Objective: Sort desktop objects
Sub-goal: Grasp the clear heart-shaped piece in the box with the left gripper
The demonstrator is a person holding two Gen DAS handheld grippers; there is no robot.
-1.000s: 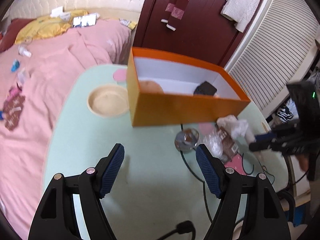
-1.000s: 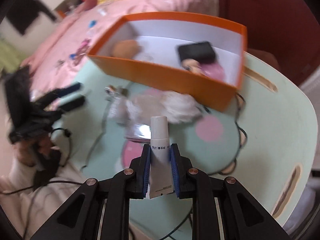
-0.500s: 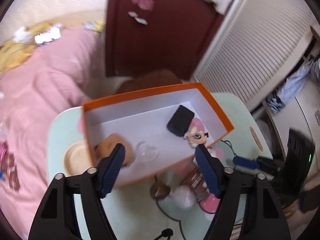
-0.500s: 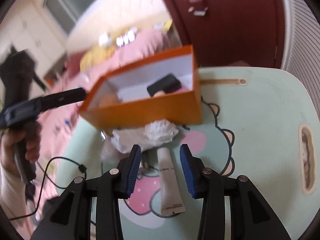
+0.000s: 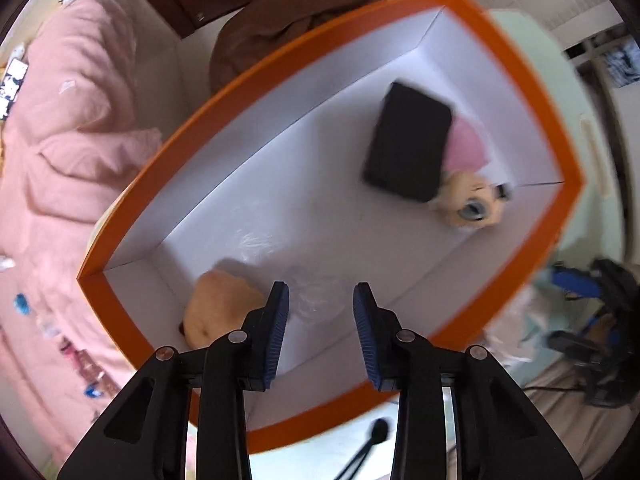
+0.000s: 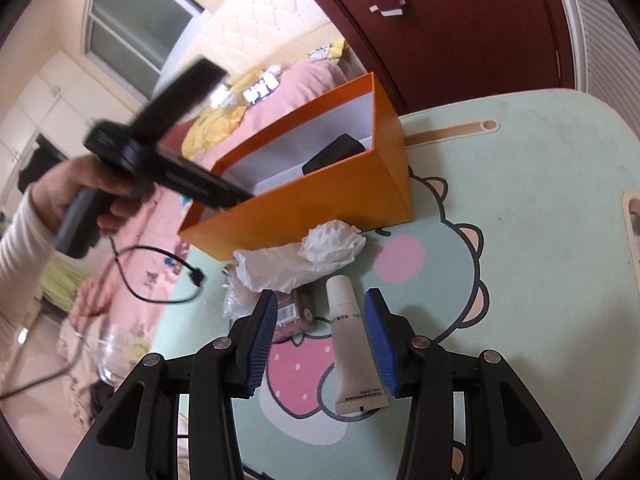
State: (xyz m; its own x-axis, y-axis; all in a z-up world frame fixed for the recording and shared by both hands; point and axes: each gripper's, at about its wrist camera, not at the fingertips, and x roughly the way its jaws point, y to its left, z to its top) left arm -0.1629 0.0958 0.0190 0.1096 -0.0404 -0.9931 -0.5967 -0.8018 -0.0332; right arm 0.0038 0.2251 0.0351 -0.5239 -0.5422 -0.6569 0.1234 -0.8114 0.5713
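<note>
Left gripper [image 5: 320, 320] is held spread over the orange box [image 5: 532, 92], apparently reaching for a blurred clear wrapper [image 5: 316, 300] inside, while right gripper [image 6: 320, 328], also spread and empty, straddles the white tube [image 6: 352, 340] lying on the table mat [image 6: 540, 208]; closing on the tube is judged the next move.

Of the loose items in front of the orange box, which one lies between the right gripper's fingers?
The white tube, lying flat on the mat between the open right gripper. The crumpled white bag and brown packet lie nearer the orange box.
</note>
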